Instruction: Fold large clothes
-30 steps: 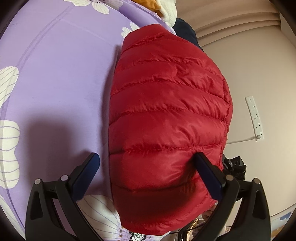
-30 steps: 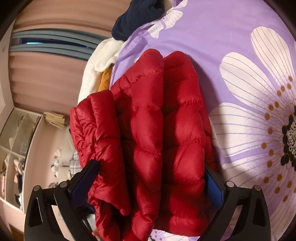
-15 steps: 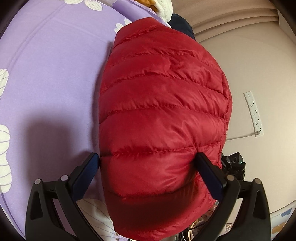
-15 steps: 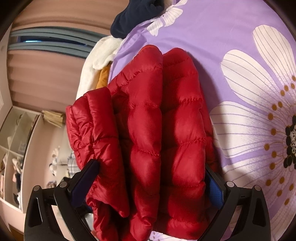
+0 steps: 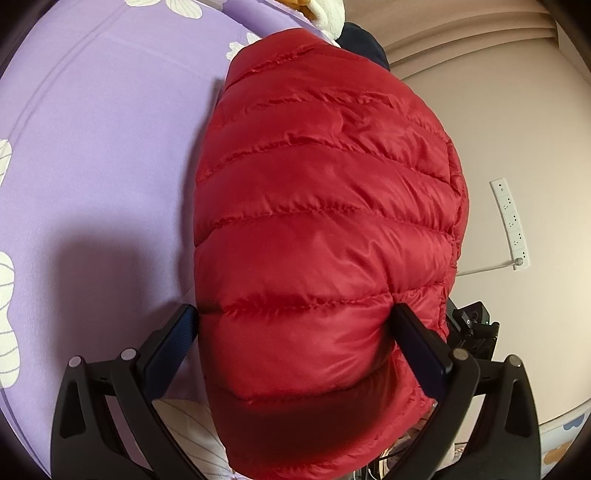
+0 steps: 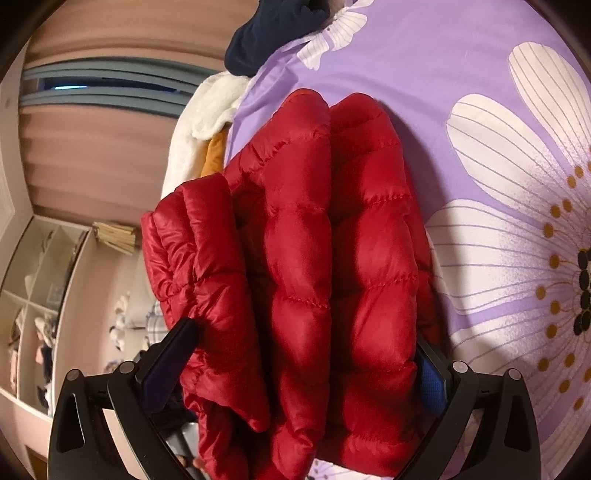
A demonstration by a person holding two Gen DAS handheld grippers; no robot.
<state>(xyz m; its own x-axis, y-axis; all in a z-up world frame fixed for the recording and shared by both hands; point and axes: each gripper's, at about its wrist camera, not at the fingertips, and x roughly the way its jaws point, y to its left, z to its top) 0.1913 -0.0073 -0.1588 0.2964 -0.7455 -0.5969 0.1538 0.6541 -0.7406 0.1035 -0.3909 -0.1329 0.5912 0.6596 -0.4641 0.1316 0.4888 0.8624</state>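
A folded red puffer jacket (image 5: 325, 236) lies in a thick bundle at the edge of the purple flowered bed sheet (image 5: 103, 155), partly overhanging it. My left gripper (image 5: 295, 317) is open and straddles the bundle's near end. Its fingers (image 5: 417, 343) touch the jacket on both sides. In the right wrist view the red puffer jacket (image 6: 325, 280) shows stacked folds with a sleeve layer at the left. My right gripper (image 6: 306, 347) is open around it too. The jacket partly hides its right finger's blue pad (image 6: 430, 384).
White, orange and navy clothes (image 6: 273, 33) are piled at the far end of the bed sheet (image 6: 480, 110). Beyond the bed edge are a wall with a power strip (image 5: 511, 225), curtains and open shelves (image 6: 33, 288). A black device (image 5: 472, 325) sits behind the left gripper.
Both grippers have moved in along the jacket, which now looks larger and fills the gap between the fingers. The finger spacing has not changed.
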